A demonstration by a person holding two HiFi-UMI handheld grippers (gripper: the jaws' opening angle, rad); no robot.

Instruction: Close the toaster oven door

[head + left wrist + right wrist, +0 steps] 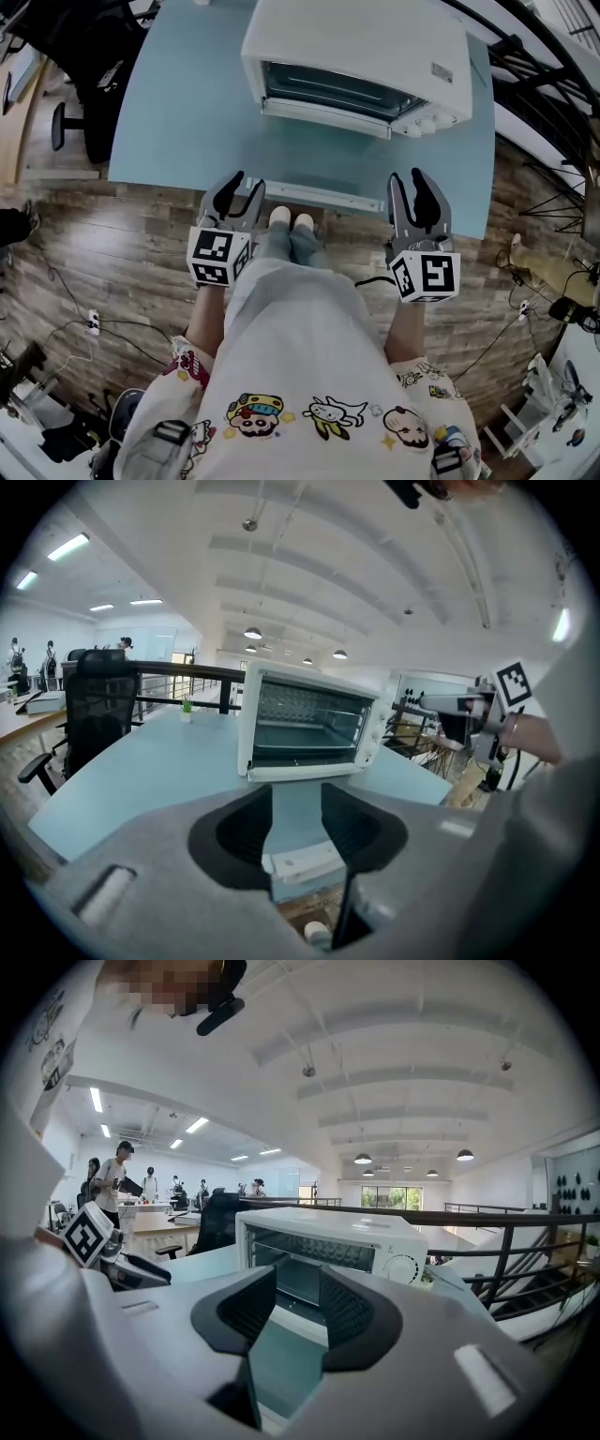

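A white toaster oven (375, 47) stands at the back of the light blue table (178, 112), with its cavity (328, 91) open. Its glass door (323, 155) lies folded down flat towards me, and the white handle bar (319, 195) reaches the table's near edge. My left gripper (242, 186) hovers at the handle's left end, open and empty. In the left gripper view the handle (302, 860) shows low between the left gripper (296, 794) fingers, untouched. My right gripper (408, 180) hovers at the handle's right end, open, and the right gripper (289, 1283) looks at the oven (328, 1246).
A black office chair (84, 103) stands left of the table. Wood-pattern floor with cables (94, 323) lies below, and dark railings (544, 84) run at the right. The person's shoes (291, 222) sit under the table's near edge. Other desks and people are far off.
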